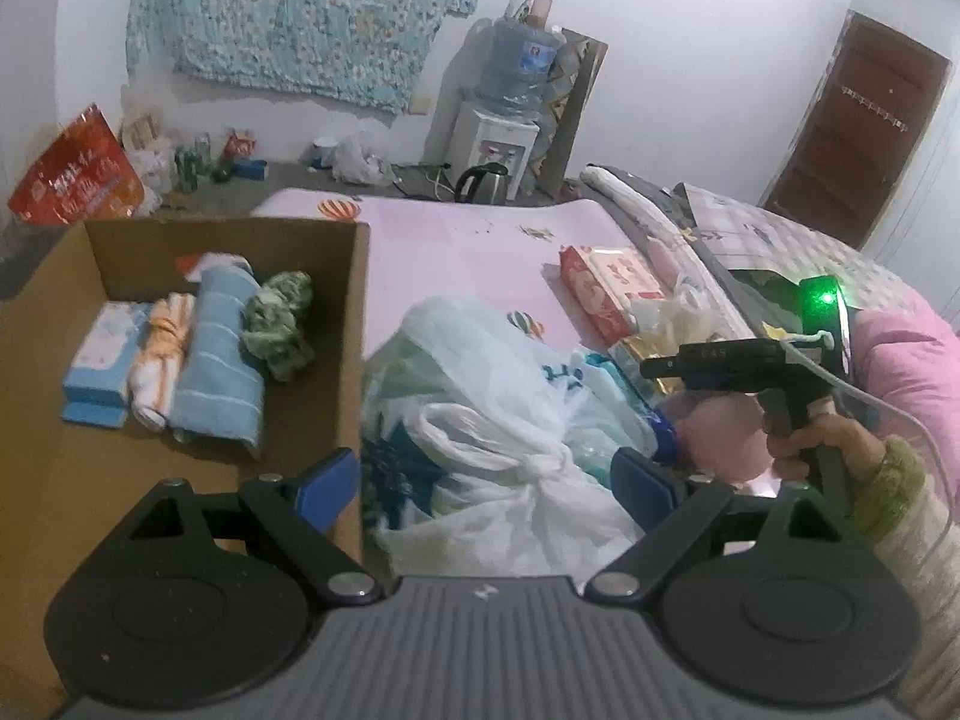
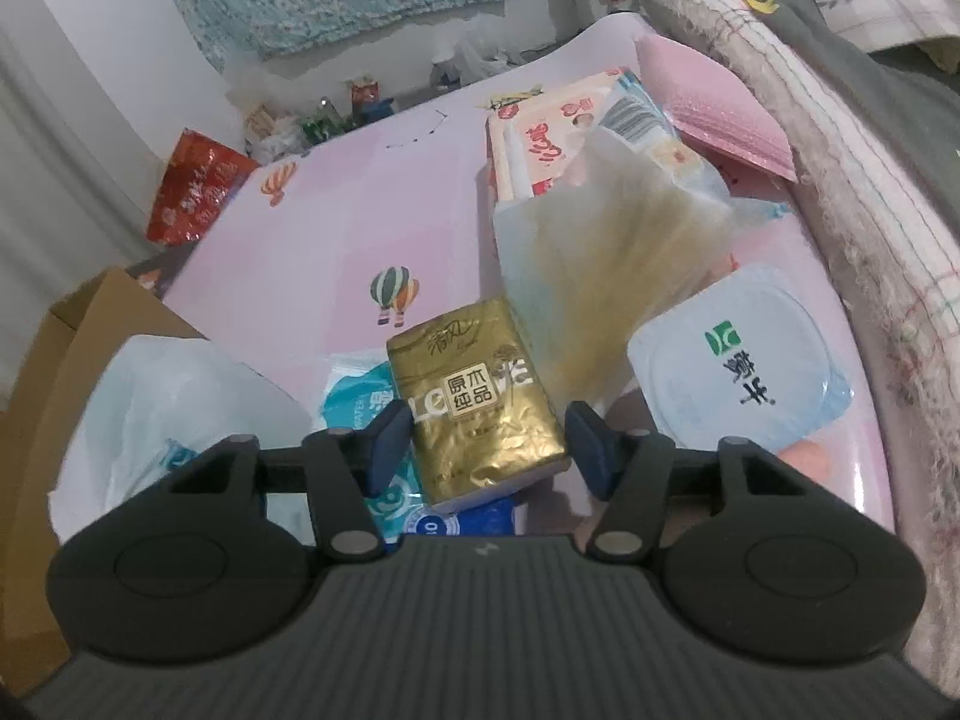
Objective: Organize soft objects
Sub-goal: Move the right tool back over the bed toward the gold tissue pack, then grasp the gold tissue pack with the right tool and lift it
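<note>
A cardboard box [image 1: 354, 324] on the left holds a blue tissue pack [image 1: 99, 360], an orange-white cloth [image 1: 159, 360], a rolled blue towel [image 1: 219, 360] and a green crumpled cloth [image 1: 279, 324]. My left gripper [image 1: 486, 480] is open above a knotted white plastic bag [image 1: 510, 456] beside the box. My right gripper [image 2: 489, 438] is open with its blue pads on either side of a gold tissue pack [image 2: 474, 396] on the pink mat; the pads are not touching it. The right gripper also shows in the left wrist view [image 1: 660, 369].
On the pink mat [image 2: 336, 228] lie a red-white wipes pack [image 2: 540, 144], a crinkled clear bag [image 2: 606, 252], a blue-lidded yogurt cup [image 2: 738, 360], blue wet-wipe packs [image 2: 354, 396] and a pink bubble mailer [image 2: 714, 114]. Rolled bedding [image 2: 870, 228] borders the right. A water dispenser [image 1: 498, 144] stands behind.
</note>
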### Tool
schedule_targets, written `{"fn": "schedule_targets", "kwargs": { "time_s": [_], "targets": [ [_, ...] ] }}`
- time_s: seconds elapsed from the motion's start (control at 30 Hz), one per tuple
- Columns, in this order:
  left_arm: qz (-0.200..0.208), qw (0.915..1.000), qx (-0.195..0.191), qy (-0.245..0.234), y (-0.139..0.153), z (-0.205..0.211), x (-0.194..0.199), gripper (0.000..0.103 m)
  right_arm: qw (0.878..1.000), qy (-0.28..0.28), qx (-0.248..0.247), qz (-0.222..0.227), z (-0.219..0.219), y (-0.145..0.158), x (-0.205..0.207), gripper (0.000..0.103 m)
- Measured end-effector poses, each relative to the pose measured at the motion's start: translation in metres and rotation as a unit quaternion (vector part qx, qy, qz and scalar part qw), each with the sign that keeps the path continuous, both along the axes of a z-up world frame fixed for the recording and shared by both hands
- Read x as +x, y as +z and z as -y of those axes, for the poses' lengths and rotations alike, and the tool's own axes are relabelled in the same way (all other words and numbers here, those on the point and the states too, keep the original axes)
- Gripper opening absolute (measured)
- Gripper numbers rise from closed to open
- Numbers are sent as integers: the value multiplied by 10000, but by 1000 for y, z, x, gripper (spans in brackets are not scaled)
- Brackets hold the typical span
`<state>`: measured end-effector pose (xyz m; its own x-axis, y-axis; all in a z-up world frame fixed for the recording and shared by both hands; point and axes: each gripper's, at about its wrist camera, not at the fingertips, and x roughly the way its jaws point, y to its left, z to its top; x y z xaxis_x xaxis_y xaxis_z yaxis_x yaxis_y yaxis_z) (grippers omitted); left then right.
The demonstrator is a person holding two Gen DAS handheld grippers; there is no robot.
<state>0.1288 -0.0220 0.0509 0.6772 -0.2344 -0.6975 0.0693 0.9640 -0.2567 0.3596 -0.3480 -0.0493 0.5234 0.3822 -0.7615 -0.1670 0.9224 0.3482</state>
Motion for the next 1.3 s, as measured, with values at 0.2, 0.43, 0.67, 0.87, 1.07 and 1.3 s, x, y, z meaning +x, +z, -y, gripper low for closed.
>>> {"fn": "schedule_targets", "kwargs": {
  "time_s": [0.2,0.43,0.67,0.87,1.07,1.3],
  "targets": [
    [-98,9997,-129,-155,-9,19,6,92,9998,-64,122,138,6,0,-15,53],
    [-35,9992,-206,-341,-15,50,21,92,9981,-3,564,235,23,13,-37,51],
    [-95,9967,86,-802,-32,96,39,92,9976,499,436,205,22,15,-45,53],
    [-192,9932,361,-1092,-51,132,58,85,9960,856,262,-3,16,16,-30,55],
    [-281,9911,545,-1181,-64,146,70,77,9953,951,176,-62,20,22,-13,63],
    [-297,9893,658,-1270,-72,158,79,73,9909,1330,-32,-223,10,20,5,71]
  ]
}}
